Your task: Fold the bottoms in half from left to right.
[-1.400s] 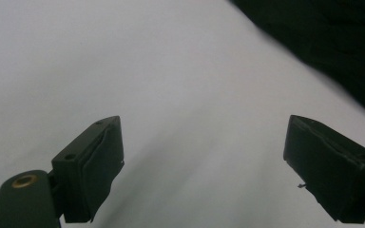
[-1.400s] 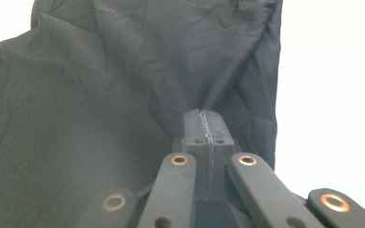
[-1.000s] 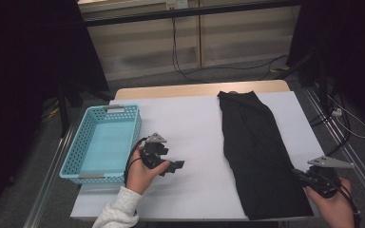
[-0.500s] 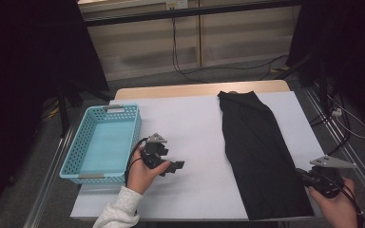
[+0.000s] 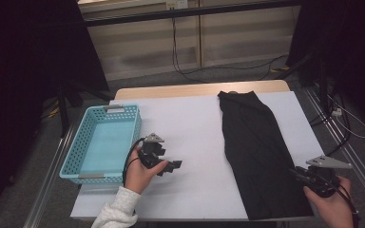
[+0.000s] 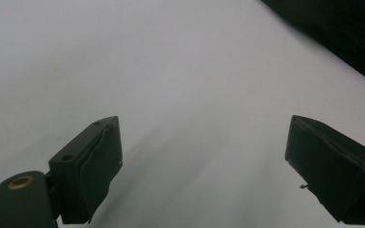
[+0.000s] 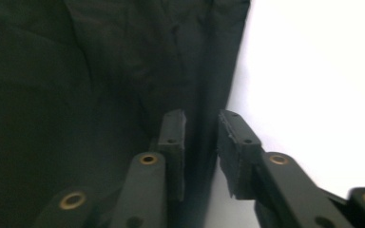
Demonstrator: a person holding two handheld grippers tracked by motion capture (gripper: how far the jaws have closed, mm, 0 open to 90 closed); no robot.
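Right hand-held gripper (image 7: 201,142) jaws just parting over black cloth (image 5: 259,152); left hand-held gripper (image 5: 171,167) spread, basket (image 5: 83,142)

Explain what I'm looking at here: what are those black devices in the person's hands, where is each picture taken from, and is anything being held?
No robot here: a person holds a hand-operated, two-jaw gripper in each hand. The high view looks down on the white table from above the person's side. The other two pictures come from cameras riding on each gripper, looking along its black jaws.

On the table lie a long black cloth, spread flat at the right, and a light blue basket at the left.

The left gripper rests over bare table, jaws wide apart, holding nothing. The right gripper is at the cloth's right edge near its near corner. Its jaws have just been opening; the right gripper view shows a gap between them with the cloth's edge running through it, not pinched. So nothing is held.
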